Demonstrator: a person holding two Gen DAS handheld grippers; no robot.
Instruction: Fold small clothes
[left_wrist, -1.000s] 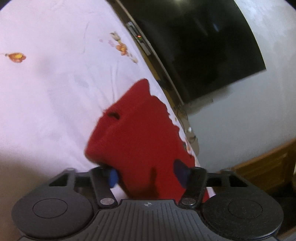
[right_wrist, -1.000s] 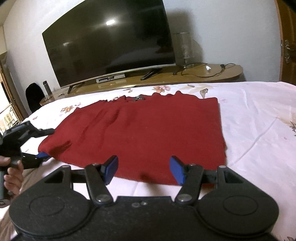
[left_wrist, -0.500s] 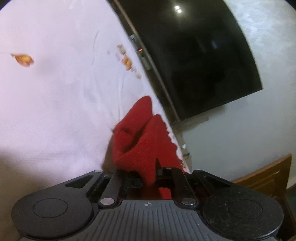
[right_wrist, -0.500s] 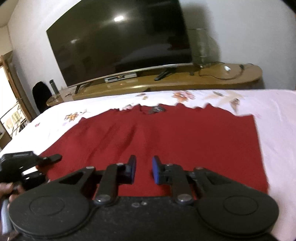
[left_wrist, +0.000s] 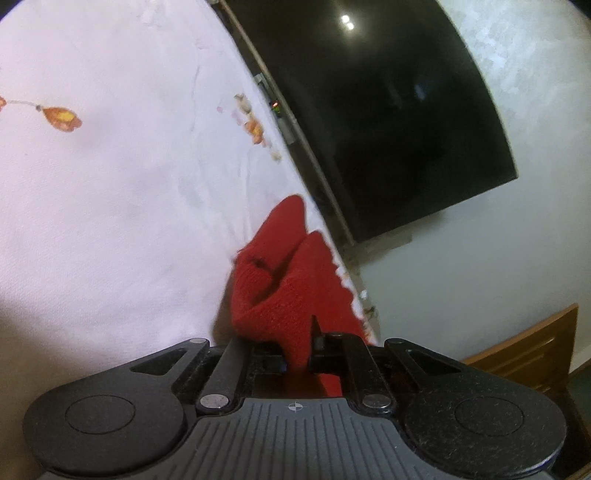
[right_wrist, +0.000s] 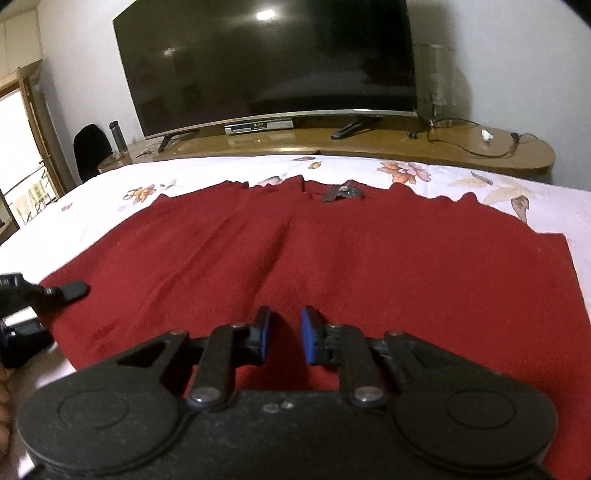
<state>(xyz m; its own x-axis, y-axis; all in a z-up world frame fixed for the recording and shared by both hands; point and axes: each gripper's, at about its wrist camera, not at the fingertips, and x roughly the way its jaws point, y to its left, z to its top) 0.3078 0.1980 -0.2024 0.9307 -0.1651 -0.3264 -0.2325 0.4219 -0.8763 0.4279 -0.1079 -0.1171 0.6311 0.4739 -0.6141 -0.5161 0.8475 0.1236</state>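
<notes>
A dark red knitted garment (right_wrist: 332, 258) lies spread flat on the white flowered bedsheet (right_wrist: 535, 206). My left gripper (left_wrist: 297, 354) is shut on the garment's left edge (left_wrist: 280, 295), which bunches up between the jaws. It also shows at the left of the right wrist view (right_wrist: 55, 291). My right gripper (right_wrist: 283, 338) hovers over the garment's near hem. Its blue pads (right_wrist: 264, 334) stand a narrow gap apart with nothing between them.
A large black TV (right_wrist: 266, 66) stands on a wooden stand (right_wrist: 369, 147) beyond the bed's far edge. A set-top box (right_wrist: 258, 127), cables and a dark bottle (right_wrist: 117, 136) are on the stand. A wooden cabinet (left_wrist: 532, 354) is at the right.
My left gripper has closed on the garment's edge and gathered it. My right gripper's jaws narrowed from wide open to a small gap and moved forward over the hem.
</notes>
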